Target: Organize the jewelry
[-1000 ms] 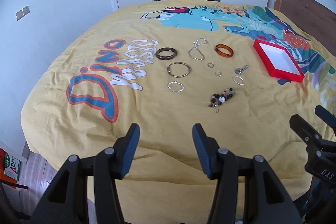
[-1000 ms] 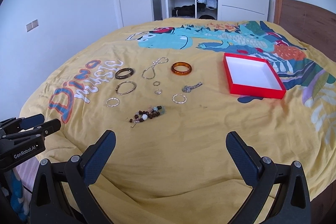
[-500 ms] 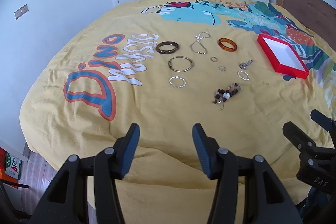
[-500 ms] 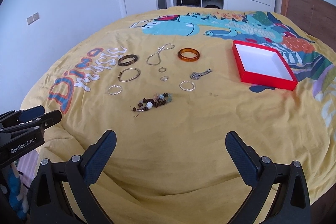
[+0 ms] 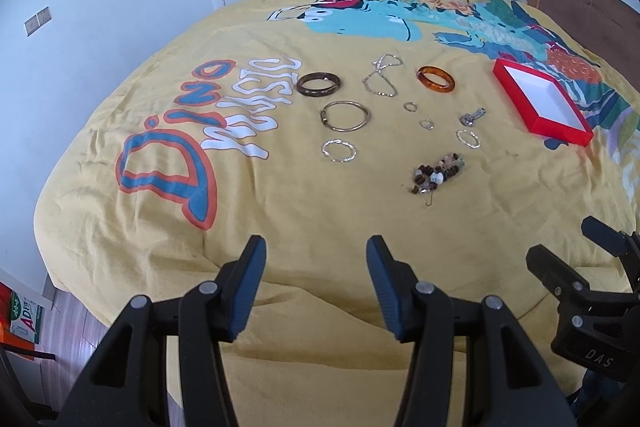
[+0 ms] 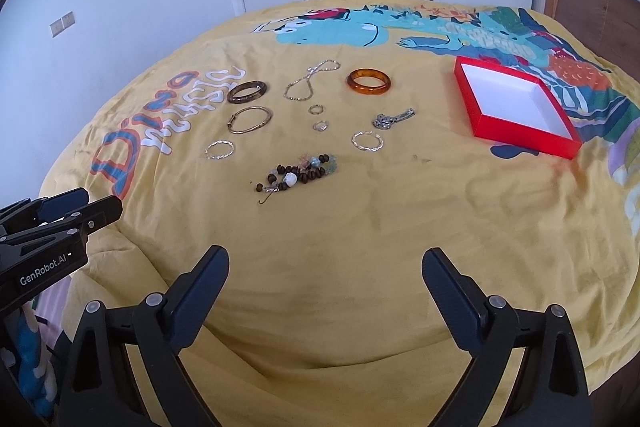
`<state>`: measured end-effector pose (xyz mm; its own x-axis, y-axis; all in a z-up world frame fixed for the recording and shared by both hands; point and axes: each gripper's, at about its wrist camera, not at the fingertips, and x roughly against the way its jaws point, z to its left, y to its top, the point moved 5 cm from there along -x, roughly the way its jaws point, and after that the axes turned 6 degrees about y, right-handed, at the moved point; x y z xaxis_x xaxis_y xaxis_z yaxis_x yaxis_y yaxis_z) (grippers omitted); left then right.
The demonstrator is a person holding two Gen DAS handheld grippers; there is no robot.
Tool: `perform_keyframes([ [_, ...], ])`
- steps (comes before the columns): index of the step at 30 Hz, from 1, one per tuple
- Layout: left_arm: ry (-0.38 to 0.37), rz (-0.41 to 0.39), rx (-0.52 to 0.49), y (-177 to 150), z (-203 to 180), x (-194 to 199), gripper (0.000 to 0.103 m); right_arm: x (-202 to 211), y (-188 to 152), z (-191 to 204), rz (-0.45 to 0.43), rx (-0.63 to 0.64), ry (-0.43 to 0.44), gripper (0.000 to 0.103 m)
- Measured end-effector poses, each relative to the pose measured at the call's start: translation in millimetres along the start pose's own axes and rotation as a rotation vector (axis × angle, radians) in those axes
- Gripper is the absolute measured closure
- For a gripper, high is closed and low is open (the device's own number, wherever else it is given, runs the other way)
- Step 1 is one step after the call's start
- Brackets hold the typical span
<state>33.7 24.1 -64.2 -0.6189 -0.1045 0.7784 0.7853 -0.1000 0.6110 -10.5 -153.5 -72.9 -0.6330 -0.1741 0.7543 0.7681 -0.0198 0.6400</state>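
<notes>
Our right gripper (image 6: 325, 269) hangs over the near edge of the bed (image 6: 360, 227) with its jaws wide but closing a little and nothing between them; our left gripper (image 5: 316, 259) is spread and empty too. Nothing is gathered yet, we judge. The jewelry lies farther out, the beaded bracelet (image 6: 298, 177) nearest, and the red box (image 6: 516, 107) is empty at far right. Next we must reach forward to one piece.

Left gripper (image 5: 316, 269) open, right gripper (image 6: 325, 281) closing, empty.
</notes>
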Motion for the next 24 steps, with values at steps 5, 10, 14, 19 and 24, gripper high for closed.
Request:
perform_keyframes([
  [5,0.0,0.002,0.001,-0.2,0.8,-1.5,0.053,-2.4,-1.2,1.3,0.009,0.005,0.004,0.008],
  [10,0.002,0.006,0.003,-2.1,2.6,-4.9,0.053,-3.5,-1.6,1.7,0.012,0.006,0.005,0.008],
  [14,0.004,0.01,0.002,-3.1,2.3,-7.0,0.053,-5.4,-2.5,2.5,0.015,0.006,0.008,0.008],
  [19,0.004,0.018,0.004,-3.9,2.7,-9.5,0.053,-8.4,-3.4,3.5,0.021,0.004,0.013,0.009],
  [24,0.005,0.033,0.013,-5.3,4.3,-16.5,0.053,-14.9,-4.6,3.3,0.038,-0.004,0.032,0.018],
])
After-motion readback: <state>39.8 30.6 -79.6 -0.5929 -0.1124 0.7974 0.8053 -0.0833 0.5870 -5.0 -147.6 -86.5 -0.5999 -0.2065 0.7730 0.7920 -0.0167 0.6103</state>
